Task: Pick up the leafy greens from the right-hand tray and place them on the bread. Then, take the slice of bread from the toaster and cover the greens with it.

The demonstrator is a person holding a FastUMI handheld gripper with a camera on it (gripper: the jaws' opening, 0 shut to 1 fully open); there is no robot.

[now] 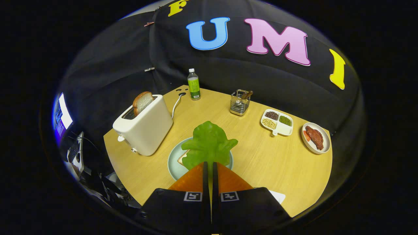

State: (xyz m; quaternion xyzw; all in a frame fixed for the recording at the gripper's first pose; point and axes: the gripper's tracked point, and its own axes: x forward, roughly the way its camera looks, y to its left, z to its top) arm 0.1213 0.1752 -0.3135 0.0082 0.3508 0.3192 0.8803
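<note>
My gripper [209, 164] is shut on the stem end of a green lettuce leaf [209, 145], both orange fingers [192, 181] pressed together on it. The leaf hangs out ahead of the fingertips over a pale blue-green plate [173, 164]. A corner of a bread slice [183, 157] shows on that plate under the leaf's left edge. To the left stands a white toaster [145, 125] with a second bread slice [142, 102] sticking up from its slot.
On the round wooden table [261, 156]: a green-labelled bottle [194, 85] at the back, a wire holder [240, 102], a divided white dish of beans [277, 121], and a plate with meat [315, 137] to the right. A white tray corner [277, 195] lies by the right finger.
</note>
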